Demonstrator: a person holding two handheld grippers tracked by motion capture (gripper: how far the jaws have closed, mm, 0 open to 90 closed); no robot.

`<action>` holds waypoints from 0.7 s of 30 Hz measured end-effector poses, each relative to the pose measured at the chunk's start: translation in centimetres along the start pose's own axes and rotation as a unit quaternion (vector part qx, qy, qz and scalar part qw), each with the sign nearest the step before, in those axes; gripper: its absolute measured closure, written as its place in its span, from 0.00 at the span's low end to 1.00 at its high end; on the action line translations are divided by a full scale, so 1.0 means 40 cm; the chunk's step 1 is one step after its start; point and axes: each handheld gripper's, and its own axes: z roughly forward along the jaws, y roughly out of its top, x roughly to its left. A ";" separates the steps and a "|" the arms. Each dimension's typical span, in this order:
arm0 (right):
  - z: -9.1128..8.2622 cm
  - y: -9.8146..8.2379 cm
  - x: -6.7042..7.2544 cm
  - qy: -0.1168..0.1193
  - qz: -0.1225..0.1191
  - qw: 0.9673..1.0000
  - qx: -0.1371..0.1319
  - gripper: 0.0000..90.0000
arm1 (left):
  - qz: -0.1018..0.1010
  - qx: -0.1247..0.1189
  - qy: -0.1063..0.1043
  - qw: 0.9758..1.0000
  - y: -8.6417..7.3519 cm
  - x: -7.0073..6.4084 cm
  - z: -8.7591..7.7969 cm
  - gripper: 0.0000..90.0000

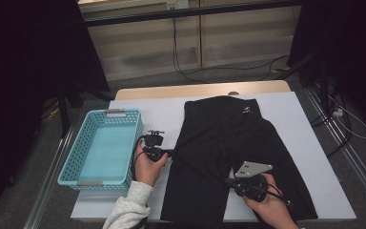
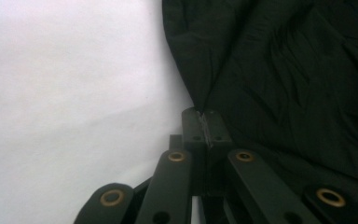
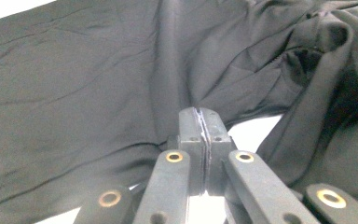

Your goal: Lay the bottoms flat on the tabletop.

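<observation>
A black garment [image 1: 228, 138] with a small white logo lies spread on the white table cover [image 1: 305, 143]. At its left edge my left gripper [image 1: 172, 153] is shut on the fabric. In the left gripper view the jaws [image 2: 204, 116] meet with the garment's edge [image 2: 261, 70] pinched at their tips. Near the front of the table my right gripper [image 1: 228, 181] is shut on a fold in the garment's lower middle. The right gripper view has its jaws [image 3: 200, 114] pressed together on the black cloth [image 3: 98, 84], which bunches up at the right.
A light blue plastic basket [image 1: 102, 148] stands at the table's left side, just beside my left hand. Bare white cover [image 1: 152, 112] lies between the basket and the garment. Cables run over the floor behind the table and along its right side.
</observation>
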 end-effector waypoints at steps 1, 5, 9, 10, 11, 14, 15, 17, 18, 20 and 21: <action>-0.005 -0.004 0.000 0.001 0.000 1.000 0.005 1.00 | -0.001 -0.002 0.000 1.000 -0.001 -0.001 0.001 1.00; -0.013 -0.011 -0.007 0.001 0.000 1.000 0.010 1.00 | -0.001 -0.003 -0.006 1.000 0.000 -0.002 0.000 1.00; -0.016 -0.009 -0.011 0.004 0.001 1.000 0.005 1.00 | 0.002 -0.004 -0.005 1.000 -0.003 -0.005 0.002 1.00; -0.015 -0.009 -0.012 0.004 0.001 1.000 0.005 1.00 | 0.002 -0.002 -0.005 1.000 -0.004 -0.003 0.004 1.00; -0.015 -0.008 -0.013 0.003 0.001 1.000 0.005 1.00 | -0.001 -0.003 -0.005 1.000 -0.006 -0.001 0.006 1.00; -0.013 -0.010 -0.012 0.002 0.000 1.000 0.004 0.99 | 0.001 -0.003 -0.001 1.000 -0.008 0.002 0.006 1.00; -0.012 -0.008 -0.010 0.005 -0.004 1.000 0.003 0.98 | 0.003 -0.004 0.002 1.000 -0.006 0.000 0.004 1.00; -0.012 -0.003 -0.007 0.005 -0.010 1.000 -0.002 0.90 | 0.005 -0.007 0.001 1.000 -0.004 -0.002 0.001 1.00; -0.015 0.001 -0.008 0.000 -0.012 1.000 -0.005 0.87 | 0.005 -0.008 0.001 1.000 -0.004 -0.002 0.001 1.00; -0.028 0.009 -0.015 -0.006 -0.009 1.000 -0.015 0.84 | 0.003 -0.007 0.000 1.000 -0.005 -0.002 0.001 1.00; -0.033 0.011 -0.018 -0.009 -0.007 1.000 -0.019 0.82 | 0.004 -0.005 0.000 1.000 -0.006 -0.002 0.001 1.00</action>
